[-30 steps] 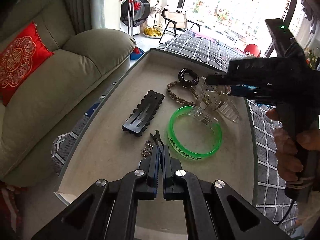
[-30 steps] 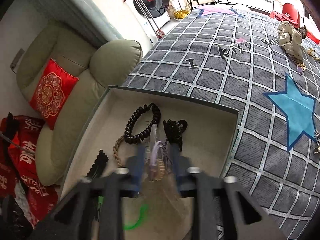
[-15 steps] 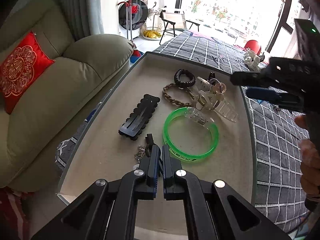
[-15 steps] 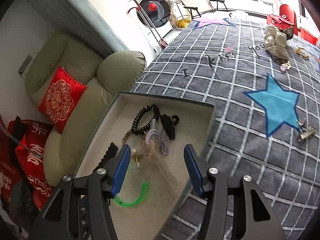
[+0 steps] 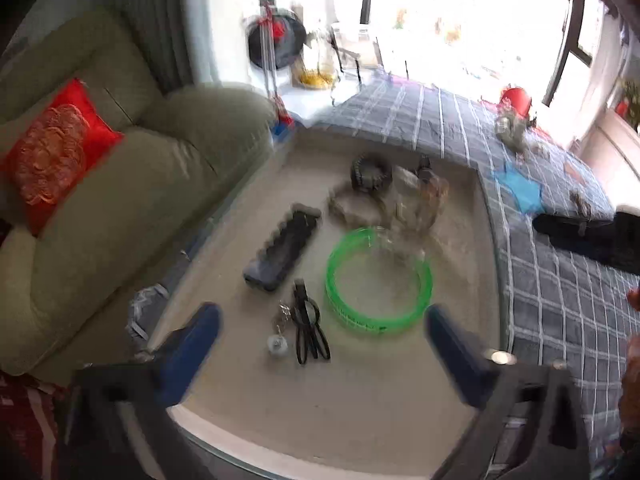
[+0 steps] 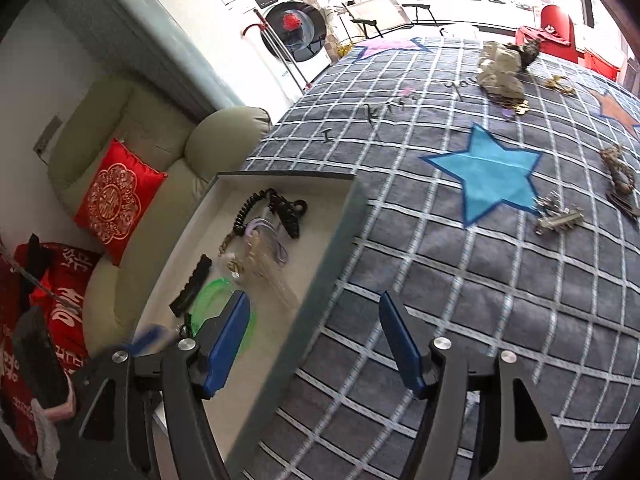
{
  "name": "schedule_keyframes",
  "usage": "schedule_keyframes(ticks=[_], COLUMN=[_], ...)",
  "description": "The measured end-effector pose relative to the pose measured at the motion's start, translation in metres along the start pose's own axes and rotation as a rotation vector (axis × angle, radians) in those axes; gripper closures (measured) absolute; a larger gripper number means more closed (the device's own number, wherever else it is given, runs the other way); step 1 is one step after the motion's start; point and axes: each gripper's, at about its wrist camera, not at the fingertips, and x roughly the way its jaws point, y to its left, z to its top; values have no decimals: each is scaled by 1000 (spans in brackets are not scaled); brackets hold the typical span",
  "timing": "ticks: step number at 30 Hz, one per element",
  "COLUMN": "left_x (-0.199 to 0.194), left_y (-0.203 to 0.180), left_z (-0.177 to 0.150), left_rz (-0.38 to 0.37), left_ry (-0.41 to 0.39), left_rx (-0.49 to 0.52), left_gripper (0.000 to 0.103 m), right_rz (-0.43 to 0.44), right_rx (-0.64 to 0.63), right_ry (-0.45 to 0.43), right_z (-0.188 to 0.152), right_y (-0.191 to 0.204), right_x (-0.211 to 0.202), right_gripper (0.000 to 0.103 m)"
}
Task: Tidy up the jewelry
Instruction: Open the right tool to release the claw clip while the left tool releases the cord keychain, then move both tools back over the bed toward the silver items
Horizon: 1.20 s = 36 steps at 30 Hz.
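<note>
On the grey checked rug [image 6: 460, 280], which fills most of the right wrist view, the shallow beige tray [image 6: 336, 236] sits at the left edge beside the olive sofa [image 6: 160, 152], and loose pieces not yet gathered lie well apart from it, off to the right. The tray already holds the green bangle [image 5: 378, 280], the long black hair clip [image 5: 282, 252], a coiled black hair tie [image 5: 370, 172], a clear clip pile [image 5: 416, 204], and, nearest the left gripper [image 5: 320, 340], a small black clip [image 5: 308, 328] beside a bit of silver chain [image 5: 280, 320]. The left gripper hangs over the tray's near end with its blue fingers [image 5: 192, 344] spread wide and nothing between them. The right gripper [image 6: 314, 344] is likewise wide and empty, straddling the tray's right wall. The likeliest next piece, I judge, is the silver metal clip [image 6: 560, 218] just past the blue star [image 6: 484, 172]: it lies ahead and to the right of the right gripper, its long axis roughly crosswise to the fingers. The right hand is clearly the nearer one, so the reach falls to it.
</note>
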Motion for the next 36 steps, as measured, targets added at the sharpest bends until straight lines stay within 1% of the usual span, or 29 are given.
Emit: schedule_keyframes(ticks=[2,4,5,6,10,15,18,20,24,25,28,34,36], left_x=[-2,-3,-4,-6,-17,-31,-34,-33,-29,-27,-23,-14,-11], left_y=[-5,-8,-10,-12,-22,-46,-65,-79,-104,-112,-125,-129,-128], left_z=[1,3,4,4,9,18,24,26,28,29,30,37,42], left_rz=[-6,-9,-4,3,11,-3,-32,-60,-127,-147,-160,-154,-141], left_ry=[-1,1,-3,-9,-35,-65,-72,-65,-42,-34,-27,-17,-16], left_rx=[18,18,21,27,52,93,123,132,139,140,143,107,98], left_gripper=[0,0,0,0,0,0,0,0,0,0,0,0,0], right_rz=[-9,-17,-20,-24,-57,-115,-146,-176,-198,-203,-216,-270,-318], right_rx=[8,21,29,35,63,118,160,194,255,261,277,285,266], right_ry=[-7,-11,-14,-18,-34,-49,-56,-54,-51,-51,-56,-76,-84], right_z=[-2,-4,-4,-5,-8,-8,-9,-10,-8,-7,0,26,35], right_y=[-7,-17,-21,-25,-48,-86,-112,-129,-155,-157,-162,-155,-150], right_x=[-5,-9,-12,-14,-25,-38,-46,-50,-50,-48,-41,-11,0], right_gripper=[31,28,25,23,23,22,22,22,23,23,23,23,23])
